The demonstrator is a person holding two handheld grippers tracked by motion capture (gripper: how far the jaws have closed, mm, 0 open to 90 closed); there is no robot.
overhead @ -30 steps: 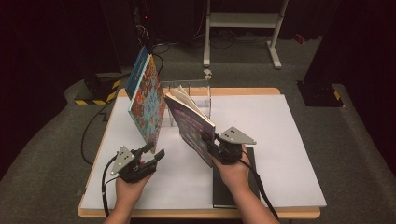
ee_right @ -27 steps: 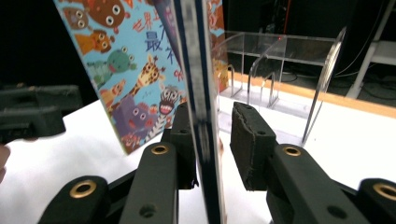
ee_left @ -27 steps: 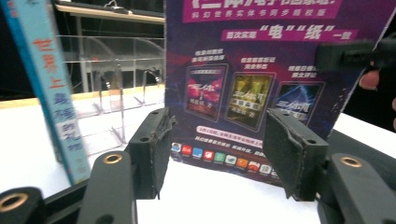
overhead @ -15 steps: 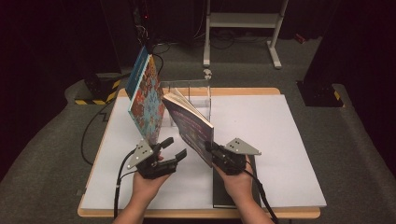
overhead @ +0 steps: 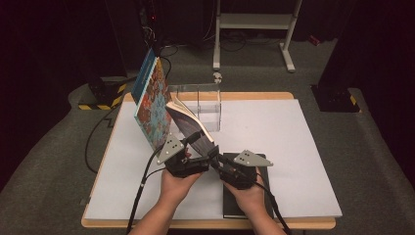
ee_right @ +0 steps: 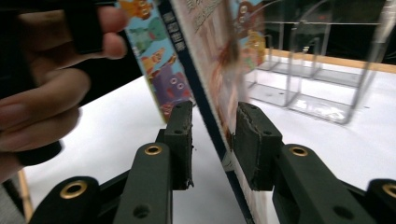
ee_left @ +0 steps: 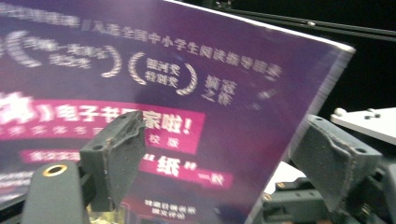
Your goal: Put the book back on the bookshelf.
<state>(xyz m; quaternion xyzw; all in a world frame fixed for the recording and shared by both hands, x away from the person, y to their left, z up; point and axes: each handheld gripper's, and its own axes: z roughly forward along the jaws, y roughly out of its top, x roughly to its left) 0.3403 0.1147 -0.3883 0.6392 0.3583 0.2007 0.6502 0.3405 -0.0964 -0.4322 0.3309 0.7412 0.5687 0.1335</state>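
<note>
— Just in front of the clear stand (overhead: pixel 203 105), what is being held?

— A tilted book (overhead: pixel 188 125) is held up off the table (overhead: pixel 293 147), on the near side of the stand. Its lower corner is gripped by the right gripper (overhead: pixel 220 159); in the right gripper view the pads are seen pressed on the book's (ee_right: pixel 219 84) edge from both sides.

— And the left gripper (overhead: pixel 193 156)?

— It is brought in beside the right one, at the same lower edge. In the left gripper view its jaws are seen spread wide, with the purple back cover (ee_left: pixel 187 116) set between them but not yet pinched.

— What else is found near the stand?

— A colourful book (overhead: pixel 151 105) is propped upright just to the left of the stand, and a black book (overhead: pixel 247 196) lies flat well in front of it, under the right hand.

— Which step is judged to be in hand?

— A second grip is being taken, so that the tilted book can be steadied by both grippers. Next, the left jaws would need to be closed on the cover, and the book then stood up and guided into a slot of the stand.
</note>
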